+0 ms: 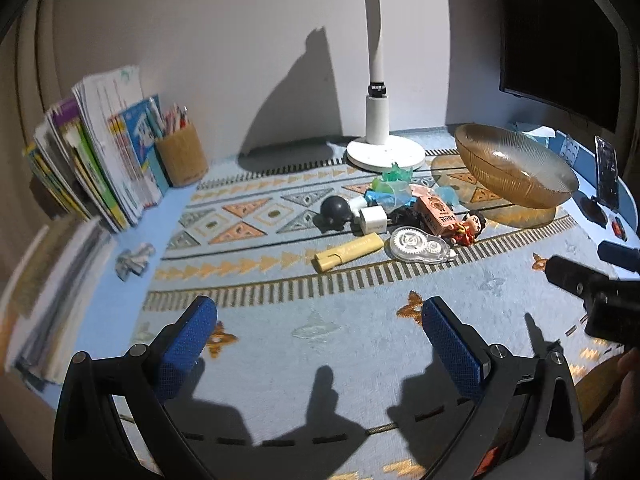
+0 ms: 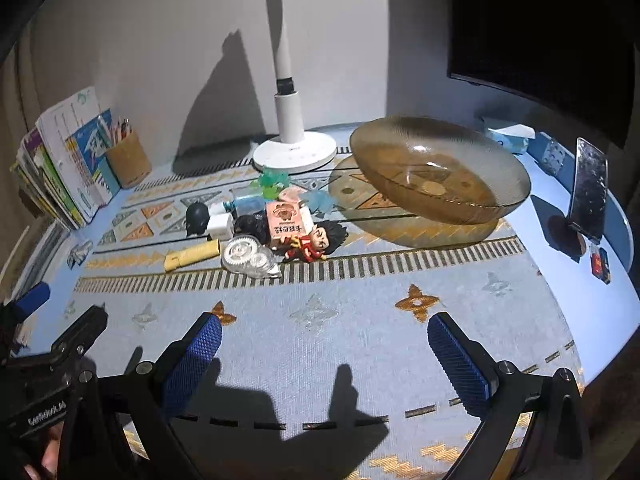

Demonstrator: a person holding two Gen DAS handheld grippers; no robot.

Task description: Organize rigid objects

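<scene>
Both tongs wide and empty, hovering low over the mat; clutter pile well ahead, nothing gripped yet.

Left gripper (image 1: 320, 344) and right gripper (image 2: 325, 354) have blue pads spread wide, nothing between them, side by side over the patterned mat (image 2: 360, 320). Ahead of both sits the pile: clear tape dispenser (image 2: 250, 258) and yellow highlighter (image 2: 192, 255) nearest, then toy figurine (image 2: 316, 242), pink card box (image 2: 286, 222), white charger cube (image 2: 220, 226), black round toy (image 2: 197, 218). Amber glass bowl (image 2: 440, 172) is just right of the pile, likely the drop spot. All look light and stiff; the dispenser's shell is probably slick, so pinch across its flat sides. Highlighter: grip mid-barrel across its width. Figurine is lumpy, so take the head. Bowl is fragile; release low.
</scene>
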